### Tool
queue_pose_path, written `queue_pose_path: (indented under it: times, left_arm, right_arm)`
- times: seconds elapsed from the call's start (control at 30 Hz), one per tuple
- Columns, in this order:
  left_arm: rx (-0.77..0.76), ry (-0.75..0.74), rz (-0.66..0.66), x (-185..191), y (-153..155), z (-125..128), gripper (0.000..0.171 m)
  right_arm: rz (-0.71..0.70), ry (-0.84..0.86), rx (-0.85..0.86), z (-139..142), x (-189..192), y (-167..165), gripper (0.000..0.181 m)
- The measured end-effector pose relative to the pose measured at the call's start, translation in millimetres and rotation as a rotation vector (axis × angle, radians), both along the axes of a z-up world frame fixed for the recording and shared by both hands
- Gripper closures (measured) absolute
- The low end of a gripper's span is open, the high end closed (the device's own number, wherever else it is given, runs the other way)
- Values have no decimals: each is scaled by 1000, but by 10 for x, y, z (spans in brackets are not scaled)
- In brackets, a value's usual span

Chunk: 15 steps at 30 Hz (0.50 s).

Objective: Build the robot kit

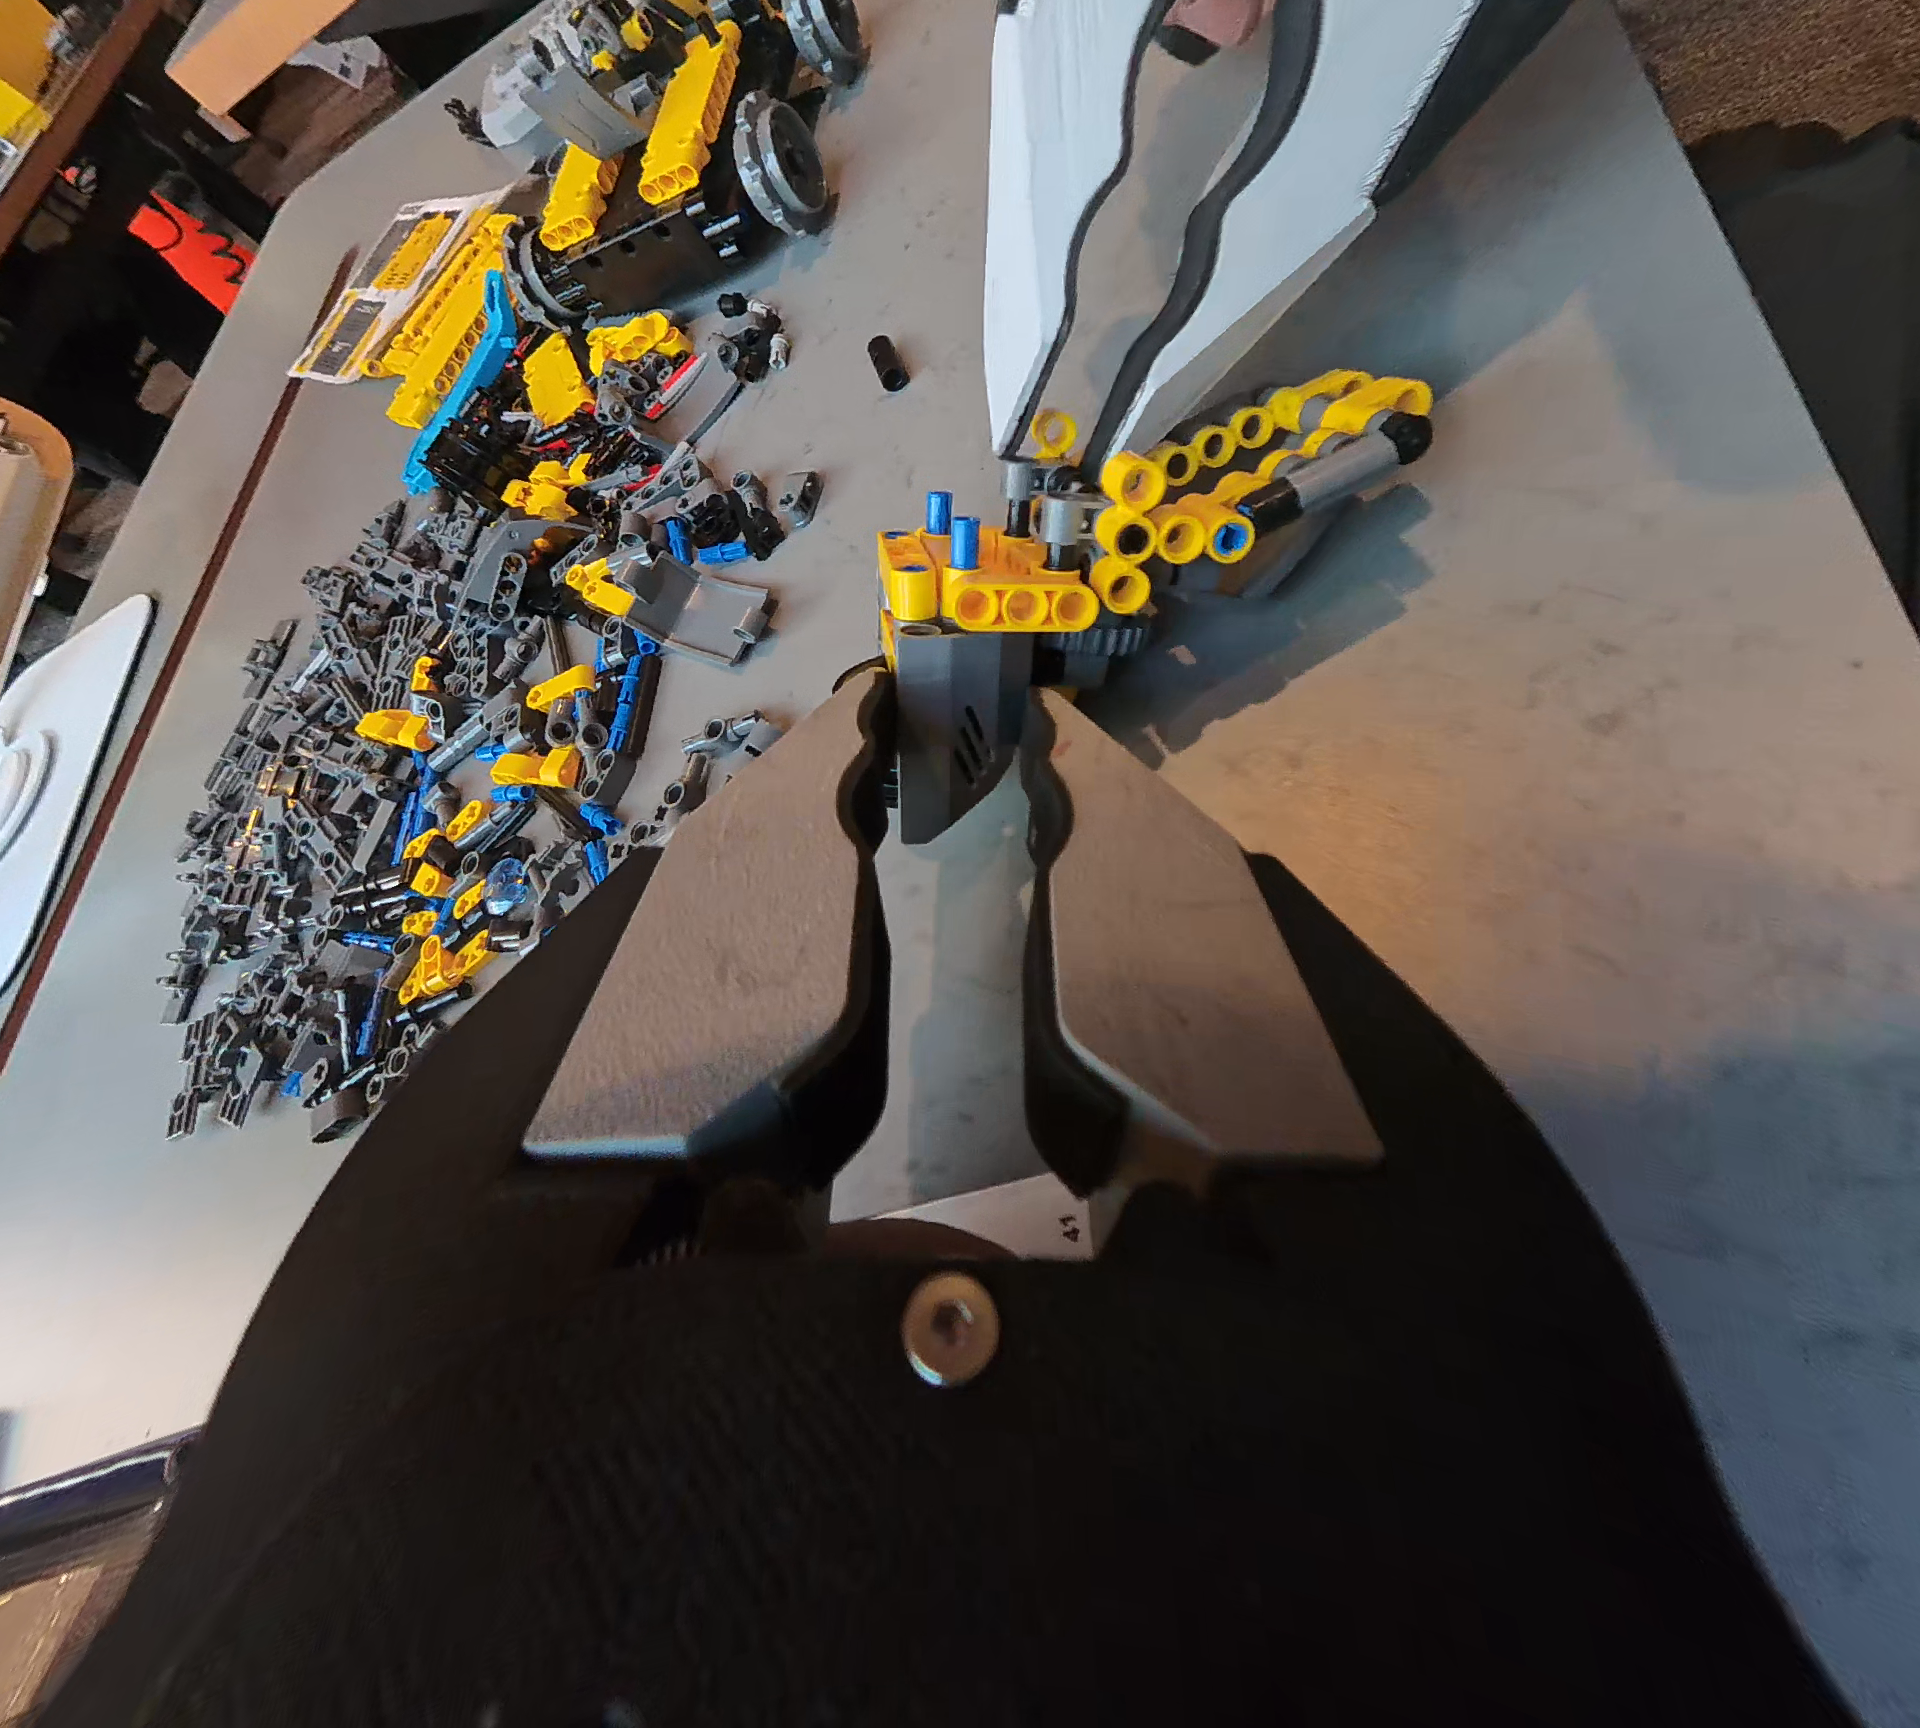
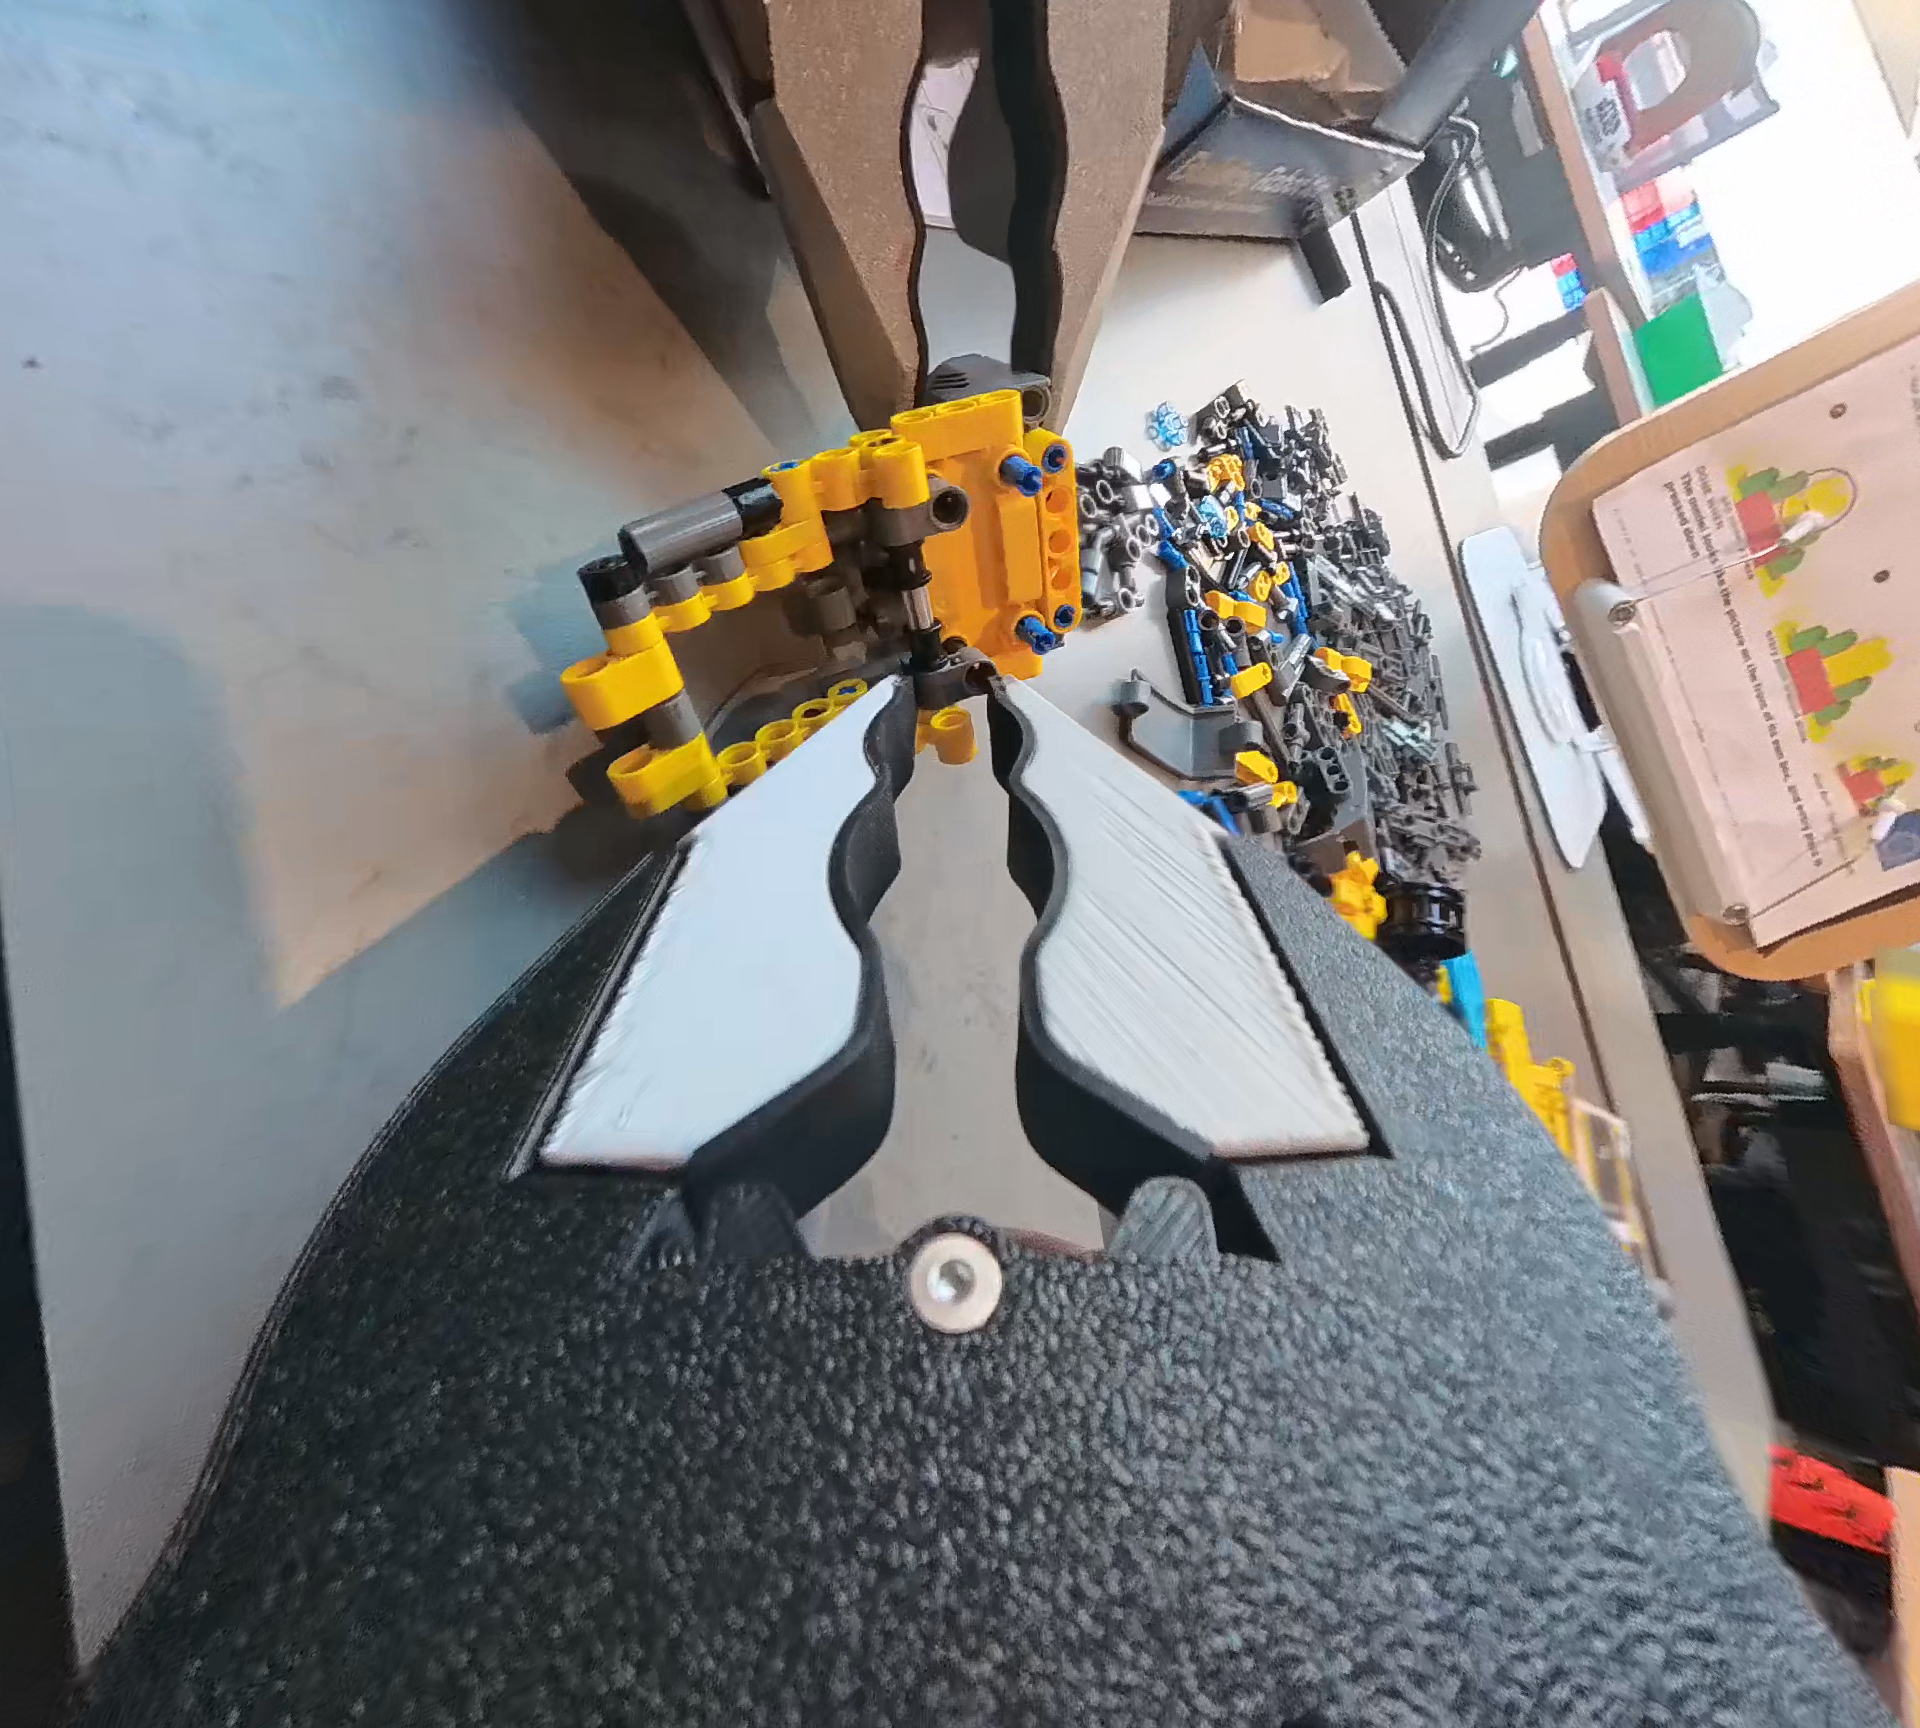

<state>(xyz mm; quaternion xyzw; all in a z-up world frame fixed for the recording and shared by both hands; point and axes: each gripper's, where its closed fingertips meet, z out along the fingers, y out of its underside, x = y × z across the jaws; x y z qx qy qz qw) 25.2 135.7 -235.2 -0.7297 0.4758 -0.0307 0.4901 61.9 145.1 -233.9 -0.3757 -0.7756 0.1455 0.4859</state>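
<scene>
A yellow and grey brick assembly (image 1: 997,587) with blue pins and a long yellow linkage arm (image 1: 1278,452) sits on the grey table (image 1: 1507,847). My left gripper (image 1: 958,702) is shut on the assembly's grey panel (image 1: 951,743) at its near end. My right gripper (image 1: 1055,452), with white fingers, comes in from the far side. In the right wrist view the right gripper (image 2: 948,689) is shut on a small dark grey connector (image 2: 951,672) at the edge of the assembly (image 2: 997,515). The left gripper (image 2: 971,395) grips the opposite end.
A wide pile of loose grey, black, blue and yellow parts (image 1: 436,743) lies left of the assembly. A partly built yellow vehicle with grey wheels (image 1: 675,68) stands behind it. A wooden board with a printed sheet (image 2: 1766,639) is at the right in the right wrist view. Across from one pair of fingers to the other is roughly 5 cm.
</scene>
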Motion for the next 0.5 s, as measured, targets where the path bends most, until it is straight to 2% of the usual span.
queue_pose_path:
  times: [0.17, 0.5]
  left_arm:
    - [-9, -5, 16, -21, 21, -3, 151]
    - [-23, -9, 39, -48, 46, -11, 152]
  right_arm:
    - [-50, 37, -137, -22, -23, 24, 168]
    - [-47, 5, -102, -89, -73, 52, 167]
